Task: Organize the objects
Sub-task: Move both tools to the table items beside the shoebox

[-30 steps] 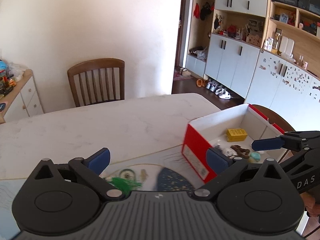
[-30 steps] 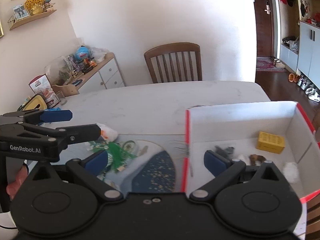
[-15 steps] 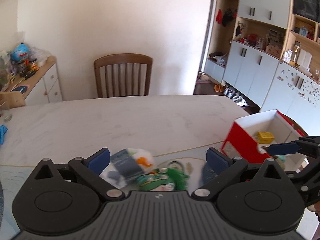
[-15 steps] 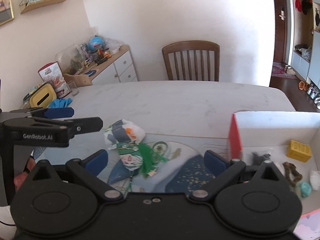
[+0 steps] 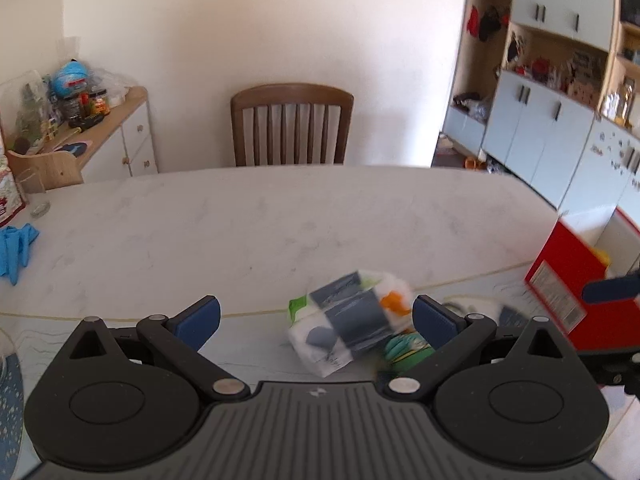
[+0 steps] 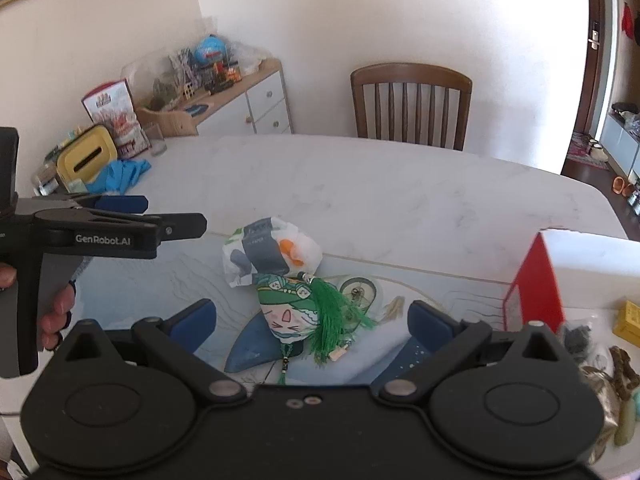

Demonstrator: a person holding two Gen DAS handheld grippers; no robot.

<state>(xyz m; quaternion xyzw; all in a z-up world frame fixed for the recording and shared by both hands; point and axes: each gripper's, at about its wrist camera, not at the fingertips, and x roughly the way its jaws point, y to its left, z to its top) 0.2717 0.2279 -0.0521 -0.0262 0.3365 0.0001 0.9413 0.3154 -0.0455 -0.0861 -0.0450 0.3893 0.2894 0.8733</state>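
Left gripper [image 5: 316, 316] agape, right gripper [image 6: 312, 322] agape, both unladen; tissue pack [image 5: 352, 320] on tabletop [image 5: 280, 220]: straddle squarely, clamp midsection.

You get bright daylight from the right side. The wall [image 6: 400, 12] is almost overexposed. The tissue pack [image 5: 352, 320] looks blurred by motion, and the fisheye bends the edges strongly.

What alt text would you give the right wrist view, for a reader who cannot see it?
The open right gripper hovers over a green-tasselled doll charm lying beside a white tissue packet on a marble table. A red-and-white box holding small items sits at right; the left gripper, open and empty, enters from the left.
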